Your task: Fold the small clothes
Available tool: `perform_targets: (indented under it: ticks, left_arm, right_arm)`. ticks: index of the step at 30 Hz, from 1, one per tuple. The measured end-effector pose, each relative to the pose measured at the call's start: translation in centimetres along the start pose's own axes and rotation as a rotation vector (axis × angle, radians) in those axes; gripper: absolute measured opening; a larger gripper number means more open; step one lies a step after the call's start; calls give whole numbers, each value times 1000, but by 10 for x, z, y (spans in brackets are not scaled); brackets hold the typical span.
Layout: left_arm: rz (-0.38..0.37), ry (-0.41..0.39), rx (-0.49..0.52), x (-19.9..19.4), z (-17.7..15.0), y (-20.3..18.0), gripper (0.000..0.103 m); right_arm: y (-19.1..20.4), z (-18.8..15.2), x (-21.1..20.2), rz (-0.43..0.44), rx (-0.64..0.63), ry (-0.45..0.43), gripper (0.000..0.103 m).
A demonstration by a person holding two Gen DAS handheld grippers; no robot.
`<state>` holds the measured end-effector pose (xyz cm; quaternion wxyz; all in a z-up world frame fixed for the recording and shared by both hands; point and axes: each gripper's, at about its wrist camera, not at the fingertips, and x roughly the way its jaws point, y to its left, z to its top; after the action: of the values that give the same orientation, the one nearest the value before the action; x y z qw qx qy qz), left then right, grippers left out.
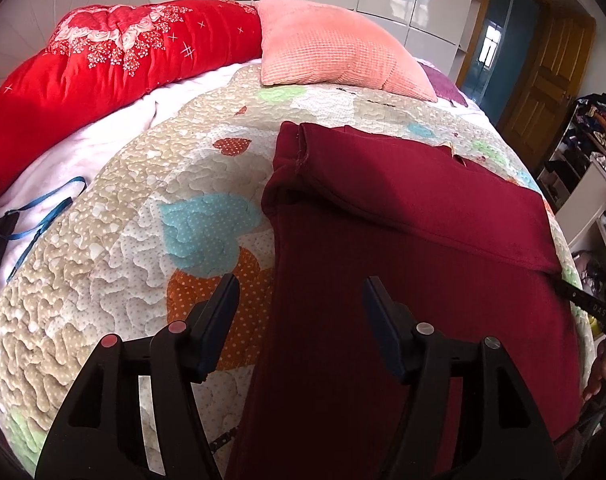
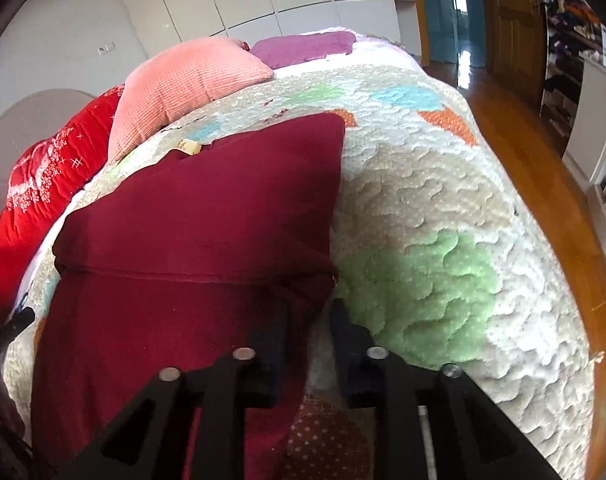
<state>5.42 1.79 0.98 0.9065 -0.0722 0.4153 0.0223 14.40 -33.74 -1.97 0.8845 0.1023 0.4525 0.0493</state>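
Note:
A dark maroon garment (image 1: pixel 403 240) lies on the patchwork bedspread (image 1: pixel 103 248), its far part folded over the near part. My left gripper (image 1: pixel 301 288) is open above the garment's left edge: one finger is over the quilt, the other over the cloth, and neither grips anything. In the right wrist view the same garment (image 2: pixel 203 220) fills the left half. My right gripper (image 2: pixel 309 316) stands at the garment's right edge, below the end of the fold. Its fingers are close together with bunched maroon cloth between them. One finger of it (image 1: pixel 579 298) shows at the right in the left wrist view.
A red flowered duvet (image 1: pixel 103 72) and a pink pillow (image 1: pixel 335 48) lie at the head of the bed. A blue strap (image 1: pixel 51 208) rests on the white sheet at left. The bed's right edge drops to a wooden floor (image 2: pixel 523 140), with cluttered shelves (image 2: pixel 575 40) beyond.

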Motion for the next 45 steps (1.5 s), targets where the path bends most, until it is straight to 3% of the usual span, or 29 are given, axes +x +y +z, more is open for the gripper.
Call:
perform_targets:
  ticks: [8, 13, 19, 33, 45]
  left_arm:
    - [10, 15, 17, -10, -16, 2, 64]
    - [-17, 24, 0, -20, -29, 8, 64]
    - [-30, 37, -2, -34, -43, 14, 64]
    - [-81, 37, -35, -77, -65, 33, 64]
    - [-104, 72, 4, -80, -80, 31, 64]
  right_arm:
    - [2, -4, -14, -40, 6, -17, 16]
    - [10, -9, -46, -181, -88, -61, 16]
    - [19, -20, -89, -248, -170, -127, 16]
    - [39, -66, -147, -269, -234, -211, 33]
    - [40, -99, -161, -320, -284, -214, 35]
